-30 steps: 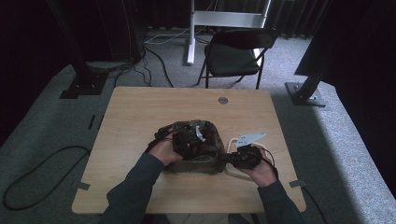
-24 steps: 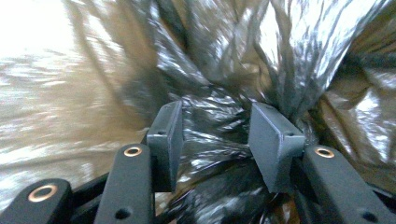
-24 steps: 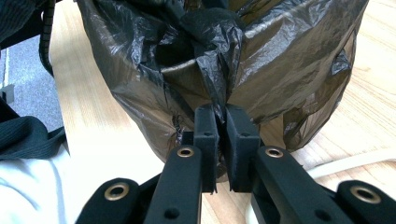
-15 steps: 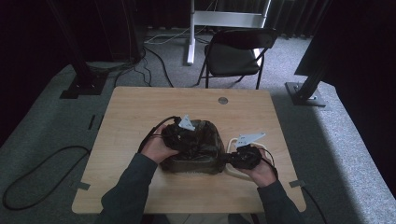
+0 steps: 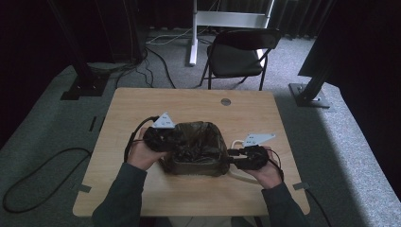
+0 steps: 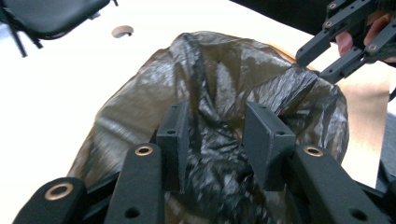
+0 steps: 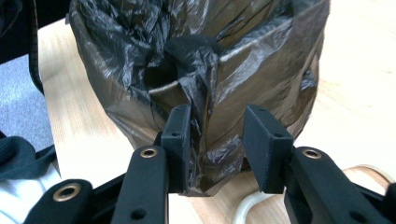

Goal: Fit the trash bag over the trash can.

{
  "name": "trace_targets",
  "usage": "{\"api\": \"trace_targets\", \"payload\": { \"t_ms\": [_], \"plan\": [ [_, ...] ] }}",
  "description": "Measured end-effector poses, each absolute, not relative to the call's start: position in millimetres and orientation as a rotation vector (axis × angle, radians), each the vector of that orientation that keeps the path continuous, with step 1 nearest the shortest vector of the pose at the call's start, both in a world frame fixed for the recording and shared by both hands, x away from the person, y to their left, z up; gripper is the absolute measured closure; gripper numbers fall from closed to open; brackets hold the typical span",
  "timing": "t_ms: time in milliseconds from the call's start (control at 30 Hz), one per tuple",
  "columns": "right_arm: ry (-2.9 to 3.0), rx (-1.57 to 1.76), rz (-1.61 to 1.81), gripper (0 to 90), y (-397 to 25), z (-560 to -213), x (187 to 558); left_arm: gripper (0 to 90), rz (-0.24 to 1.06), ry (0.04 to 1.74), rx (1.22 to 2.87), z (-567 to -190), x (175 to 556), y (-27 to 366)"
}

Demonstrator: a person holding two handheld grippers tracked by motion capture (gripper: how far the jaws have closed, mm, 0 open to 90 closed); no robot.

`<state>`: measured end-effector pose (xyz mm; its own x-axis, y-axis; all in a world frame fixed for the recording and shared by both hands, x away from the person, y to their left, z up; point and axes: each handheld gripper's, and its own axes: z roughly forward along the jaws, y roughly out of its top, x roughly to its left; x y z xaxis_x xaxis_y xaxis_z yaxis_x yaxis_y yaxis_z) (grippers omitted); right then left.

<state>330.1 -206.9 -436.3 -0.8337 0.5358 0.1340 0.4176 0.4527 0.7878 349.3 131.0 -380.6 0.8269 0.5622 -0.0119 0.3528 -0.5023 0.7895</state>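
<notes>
A small bin (image 5: 196, 156) lined with a dark bin bag (image 5: 198, 142) sits on the near middle of the desk (image 5: 142, 104), between the person's two hands. The bag is thin, glossy plastic, brownish-black and see-through enough that the bin's rim shows beneath it in the right gripper view. It is crumpled into folds inside and draped loosely down the outer walls.

I'd expect the plastic to be very light, limp and a bit slippery, so it will slide and bunch rather than hold a shape, and a hard tug could tear it. The best place to take hold looks to be a gathered fold at the rim, where there are several layers to pinch.

The left gripper (image 6: 217, 140) hovers over the bag's left side with its jaws spread, loose plastic lying between them but not clamped. The right gripper (image 7: 217, 144) is at the bin's right wall, jaws also apart, straddling a hanging pleat of bag; one pad touches it, yet nothing is squeezed. A chair (image 5: 239, 52) stands beyond the far edge of the desk.
</notes>
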Motion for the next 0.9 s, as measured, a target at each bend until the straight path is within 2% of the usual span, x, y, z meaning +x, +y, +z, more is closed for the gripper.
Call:
{"api": "trace_targets", "payload": {
  "t_ms": [267,900],
  "plan": [
    [2.552,0.853,1.336,61.4,-208,-436,331,61.4,0.335,0.741,2.087,-385,345,157],
    [2.525,0.877,1.315,60.7,-215,-435,332,61.0,0.385,0.819,2.011,-402,333,186]
  ]
}}
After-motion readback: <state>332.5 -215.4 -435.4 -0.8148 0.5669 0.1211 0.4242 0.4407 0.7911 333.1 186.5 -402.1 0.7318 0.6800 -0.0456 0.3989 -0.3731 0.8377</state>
